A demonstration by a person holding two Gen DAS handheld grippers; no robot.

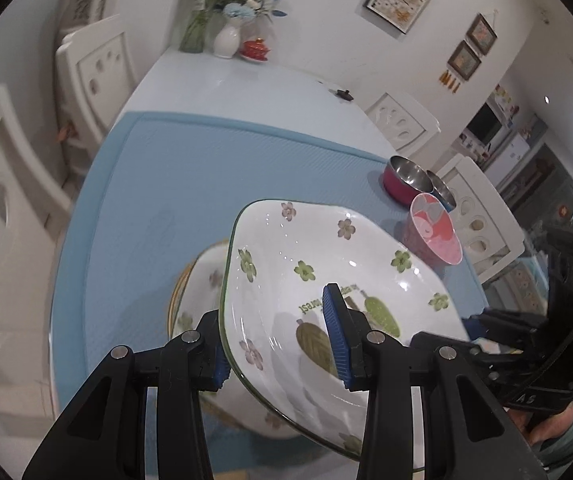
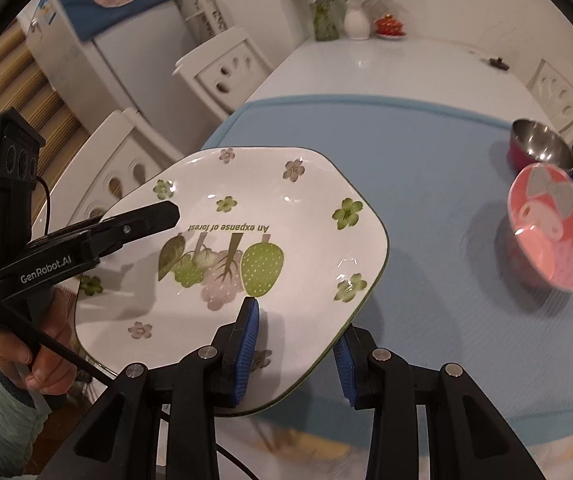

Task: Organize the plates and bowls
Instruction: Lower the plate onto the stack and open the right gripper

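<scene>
We carry the flowered plate (image 2: 246, 248) in the air above the blue mat (image 2: 426, 152), left gripper (image 1: 282, 344) and right gripper (image 2: 296, 354) each clamped on an opposite rim; the 3 bowls (image 2: 550, 224) sit far right, while another plate (image 1: 202, 280) lies directly beneath.

Glossy ceramic, ribbed matt mat

The plate (image 2: 246, 216) looks glazed and shiny; the blue mat (image 2: 426, 168) finely ribbed; the upper-right bowls (image 2: 542, 148) polished metal inside.
</scene>
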